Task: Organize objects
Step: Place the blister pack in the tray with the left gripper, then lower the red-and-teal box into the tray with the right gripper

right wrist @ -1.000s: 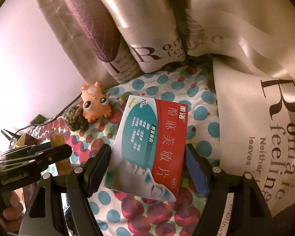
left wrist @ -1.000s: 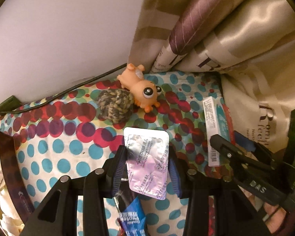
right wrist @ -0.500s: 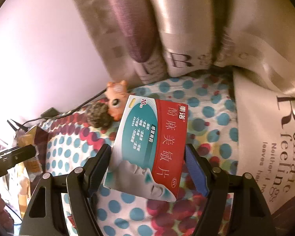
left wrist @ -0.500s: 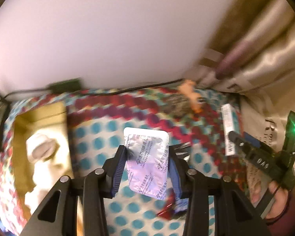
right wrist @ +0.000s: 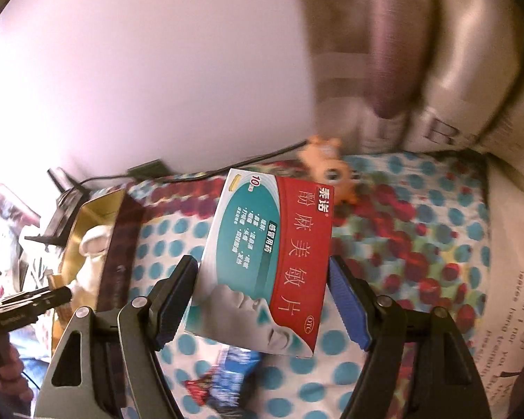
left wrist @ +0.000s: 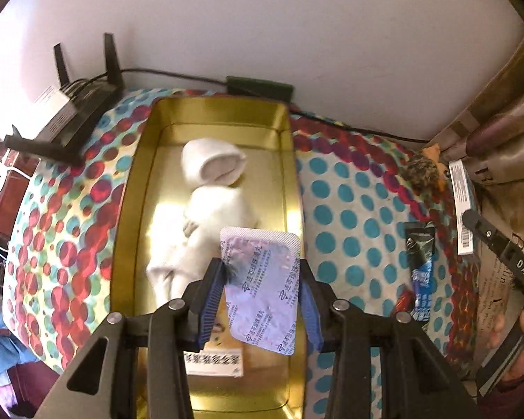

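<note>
My left gripper (left wrist: 262, 300) is shut on a silver blister pack of pills (left wrist: 262, 286) and holds it over the near end of a gold tin (left wrist: 290, 174). A white rolled sock (left wrist: 206, 202) and a label lie in the tin. My right gripper (right wrist: 262, 296) is shut on a red and teal medicine box (right wrist: 272, 258), held above the dotted cloth (right wrist: 419, 244). The gold tin (right wrist: 97, 206) shows at the left in the right wrist view. The right gripper and its box (left wrist: 463, 206) show at the right edge of the left wrist view.
A black router (left wrist: 66, 115) and a cable (left wrist: 332, 118) lie along the white wall behind the tin. A blue and black sachet (left wrist: 421, 276) lies on the cloth. An orange toy (right wrist: 328, 171) and a pine cone (left wrist: 419, 174) sit by the curtain (right wrist: 419, 52).
My left gripper has swung left with the blister pack, from over the cloth near the toy to over the gold tin. My right gripper has also turned left, still holding the box.
</note>
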`<state>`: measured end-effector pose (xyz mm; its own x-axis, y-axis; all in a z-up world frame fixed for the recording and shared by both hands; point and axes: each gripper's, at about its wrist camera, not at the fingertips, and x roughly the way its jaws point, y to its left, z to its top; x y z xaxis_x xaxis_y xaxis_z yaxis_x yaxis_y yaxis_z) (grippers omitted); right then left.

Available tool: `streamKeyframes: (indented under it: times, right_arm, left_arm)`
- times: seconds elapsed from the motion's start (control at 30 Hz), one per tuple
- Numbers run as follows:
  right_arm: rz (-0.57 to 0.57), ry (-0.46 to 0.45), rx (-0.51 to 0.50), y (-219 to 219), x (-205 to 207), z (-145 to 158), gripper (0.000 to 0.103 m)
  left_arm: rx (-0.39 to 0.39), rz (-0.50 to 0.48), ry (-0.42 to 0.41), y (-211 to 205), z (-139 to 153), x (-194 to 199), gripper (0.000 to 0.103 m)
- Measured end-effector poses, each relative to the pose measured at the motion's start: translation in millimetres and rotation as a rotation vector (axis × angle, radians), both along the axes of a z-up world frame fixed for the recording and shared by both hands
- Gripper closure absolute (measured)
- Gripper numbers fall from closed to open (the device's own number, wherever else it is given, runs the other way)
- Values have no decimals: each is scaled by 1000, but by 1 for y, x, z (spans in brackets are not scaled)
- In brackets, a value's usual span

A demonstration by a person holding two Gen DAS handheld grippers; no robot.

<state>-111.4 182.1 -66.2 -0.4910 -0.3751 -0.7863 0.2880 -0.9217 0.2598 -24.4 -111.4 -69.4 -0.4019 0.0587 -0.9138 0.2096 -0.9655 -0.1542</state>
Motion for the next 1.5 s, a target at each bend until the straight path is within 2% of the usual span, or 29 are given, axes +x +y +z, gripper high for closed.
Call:
streamKeyframes:
  times: [0.37,0.6,0.93,1.1,1.27,1.47,1.5]
  right_arm:
    - [120,35,7,-56,25,18,30]
    - [135,49,17,-65,32,27,30]
    - [135,47,31,-72,40,28,30]
    - [141,44,36,-77,43,26,30]
    - [161,38,45,-87,44,23,30]
    - [230,40,47,-114,46,23,30]
    - [249,44,46,-120,47,23,30]
  left_arm:
    - [-8,15,-12,-11,-16,17,61]
    - [-28,29,-10,-18,-21,16,61]
    - [-14,52,-20,-34,-25,27,61]
    - [52,36,-43,-37,-30,44,60]
    - [67,-5,-73,-30,-36,61,60]
    - [99,-43,0,-27,-18,75,59]
    - [113,-51,11,-27,-15,77,55]
